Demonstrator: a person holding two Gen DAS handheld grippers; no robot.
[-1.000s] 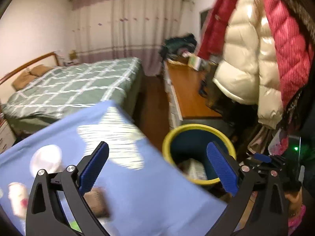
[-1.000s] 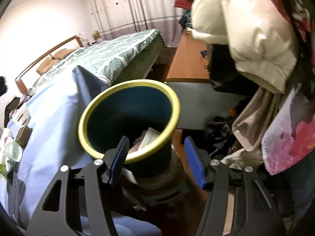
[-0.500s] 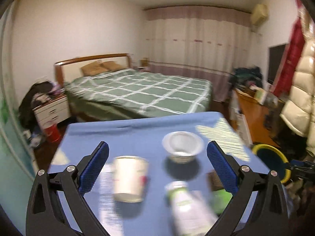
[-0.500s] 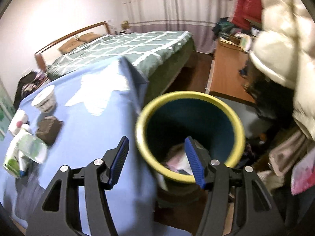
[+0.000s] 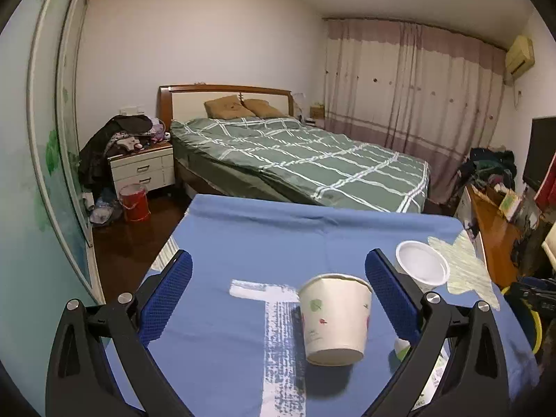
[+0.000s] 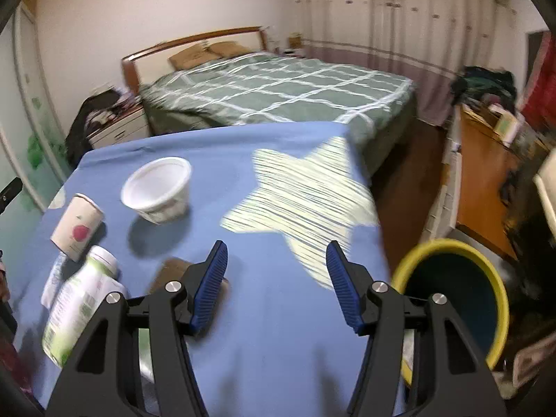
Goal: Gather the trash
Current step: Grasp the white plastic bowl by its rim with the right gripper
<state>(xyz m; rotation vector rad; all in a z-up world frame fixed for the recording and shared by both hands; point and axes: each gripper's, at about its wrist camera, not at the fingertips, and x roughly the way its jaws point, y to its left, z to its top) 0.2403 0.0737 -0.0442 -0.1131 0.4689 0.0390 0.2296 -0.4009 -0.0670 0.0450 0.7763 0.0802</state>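
Left wrist view: looking from close above the near left part of the blue table cover (image 5: 243, 239), facing across it toward the bed (image 5: 305, 160). Right wrist view: sitting nearer the right edge, tilting downward, taking in the bin (image 6: 451, 295) beside that edge. Both are sharing the paper cup (image 5: 335, 316), white bowl (image 6: 158, 189) and bed.

Dim warm indoor light, fisheye-bent edges (right view motion-blurred), soft shadows.

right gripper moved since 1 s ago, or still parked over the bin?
Yes. The right gripper, open and empty, has swung left off the yellow-rimmed bin, which now sits at the frame's lower right, and hangs over the blue tablecloth.
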